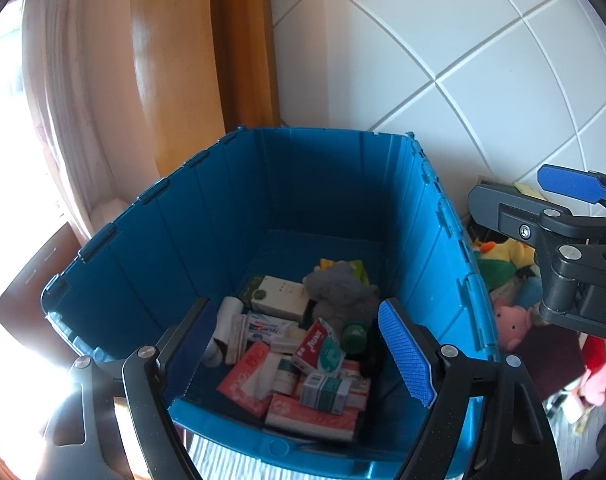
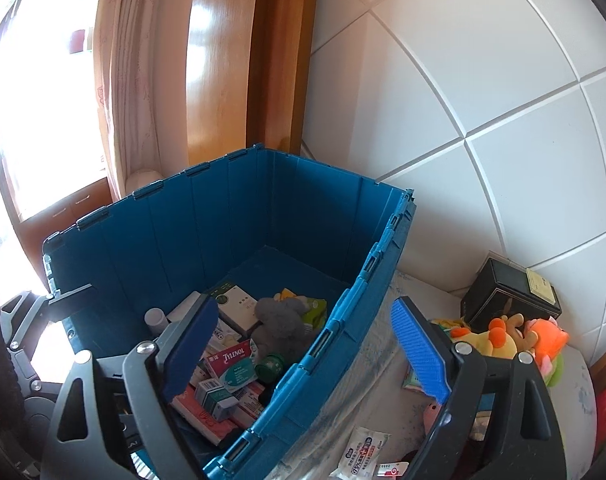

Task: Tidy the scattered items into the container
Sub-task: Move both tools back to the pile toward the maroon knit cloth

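Both claws hang empty with jaws spread wide: the left claw (image 1: 299, 344) over the blue crate (image 1: 151, 240), the right claw (image 2: 307, 352) straddling its near wall. Inside lie medicine boxes (image 1: 323, 348) and a grey plush (image 1: 339, 292). Out on the white cloth (image 2: 367, 360) remain a wipes packet (image 2: 363, 450) and soft toys (image 2: 503, 340). Seemingly mid-sorting; next comes reaching right for a leftover.

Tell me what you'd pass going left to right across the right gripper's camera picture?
Pink curtain → wooden door frame → blue container → grey plush toy → black box → orange and yellow plush toys.
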`<move>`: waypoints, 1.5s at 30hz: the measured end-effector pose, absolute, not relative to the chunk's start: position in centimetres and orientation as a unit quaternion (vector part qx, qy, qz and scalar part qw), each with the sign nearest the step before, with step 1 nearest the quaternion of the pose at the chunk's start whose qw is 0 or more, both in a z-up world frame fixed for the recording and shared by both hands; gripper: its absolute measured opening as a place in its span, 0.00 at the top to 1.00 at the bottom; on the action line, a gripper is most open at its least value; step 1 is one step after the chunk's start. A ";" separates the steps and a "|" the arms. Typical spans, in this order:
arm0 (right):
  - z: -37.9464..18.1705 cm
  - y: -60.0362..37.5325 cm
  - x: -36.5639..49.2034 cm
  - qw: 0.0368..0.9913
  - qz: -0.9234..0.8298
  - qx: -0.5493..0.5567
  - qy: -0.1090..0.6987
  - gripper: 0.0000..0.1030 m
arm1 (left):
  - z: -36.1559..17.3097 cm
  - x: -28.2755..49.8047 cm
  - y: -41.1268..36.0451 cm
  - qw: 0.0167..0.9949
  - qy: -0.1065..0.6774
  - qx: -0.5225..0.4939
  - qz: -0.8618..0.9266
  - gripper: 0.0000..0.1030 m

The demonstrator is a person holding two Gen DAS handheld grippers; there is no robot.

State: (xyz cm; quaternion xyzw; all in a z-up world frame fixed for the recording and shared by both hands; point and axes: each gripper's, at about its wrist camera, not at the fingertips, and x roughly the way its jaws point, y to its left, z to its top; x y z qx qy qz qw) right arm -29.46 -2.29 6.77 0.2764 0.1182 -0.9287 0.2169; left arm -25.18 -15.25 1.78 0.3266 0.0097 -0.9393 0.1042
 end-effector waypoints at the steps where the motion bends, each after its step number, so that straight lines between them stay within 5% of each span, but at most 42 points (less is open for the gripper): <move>1: 6.8 -1.7 -29.3 0.215 -0.930 0.276 0.115 0.13 | 1.9 -25.0 -14.8 0.101 0.008 0.325 -0.940 0.19; 9: 6.5 4.3 -27.8 0.183 -0.939 0.276 0.093 0.13 | 2.5 -24.4 -9.6 0.062 -0.008 0.315 -0.947 0.19; 12: 6.0 7.4 -27.2 0.162 -0.943 0.279 0.078 0.01 | 2.6 -24.4 -7.5 0.045 -0.015 0.313 -0.949 0.19; 21: 2.9 17.3 -26.0 0.079 -0.946 0.312 0.040 0.00 | 1.1 -25.4 0.4 -0.024 -0.035 0.329 -0.943 0.19; 38: -10.8 37.9 -21.9 -0.092 -0.887 0.447 -0.067 0.00 | -11.6 -27.4 13.0 -0.106 -0.087 0.460 -0.877 0.19; 45: -12.1 42.8 -19.3 -0.133 -0.878 0.451 -0.096 0.00 | -14.0 -27.3 17.1 -0.131 -0.107 0.480 -0.861 0.19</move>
